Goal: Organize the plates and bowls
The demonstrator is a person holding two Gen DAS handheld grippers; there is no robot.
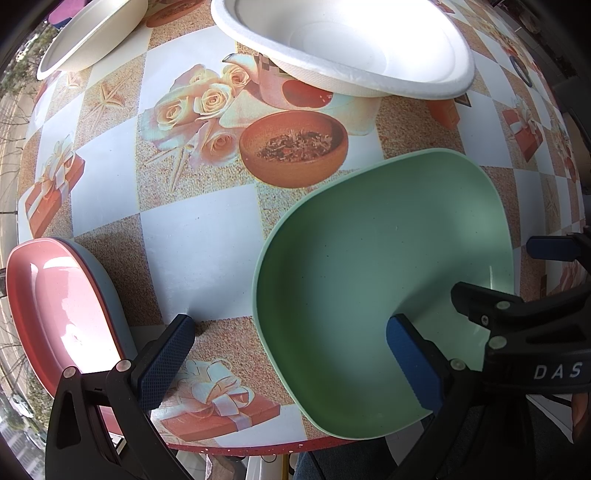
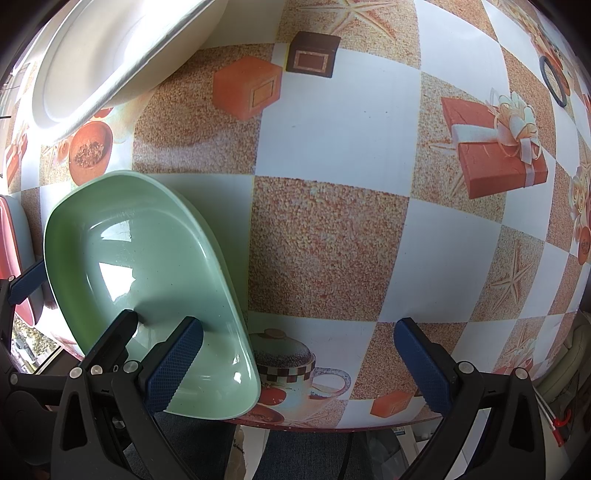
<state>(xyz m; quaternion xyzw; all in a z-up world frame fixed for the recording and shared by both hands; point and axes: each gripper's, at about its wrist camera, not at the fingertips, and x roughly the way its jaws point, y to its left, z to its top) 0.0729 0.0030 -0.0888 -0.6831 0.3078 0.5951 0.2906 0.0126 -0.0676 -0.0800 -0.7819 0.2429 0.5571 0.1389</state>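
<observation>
A light green plate (image 1: 388, 266) (image 2: 147, 266) lies at the table's near edge, slightly overhanging it. My left gripper (image 1: 290, 363) is open; its right finger hangs over the plate's inside and its left finger over the tablecloth. My right gripper (image 2: 297, 365) is open too, with its left finger over the plate's right part and its right finger far off over the cloth. A pink plate (image 1: 55, 314) rests on a pale blue one at the left edge. Two white paper bowls (image 1: 351, 48) (image 1: 92, 33) stand further back.
The table edge (image 1: 258, 446) runs just below the grippers, with a person's trousers beneath it. The patterned tablecloth (image 2: 332, 240) stretches to the right of the green plate. A small black ring (image 2: 554, 81) lies at the far right.
</observation>
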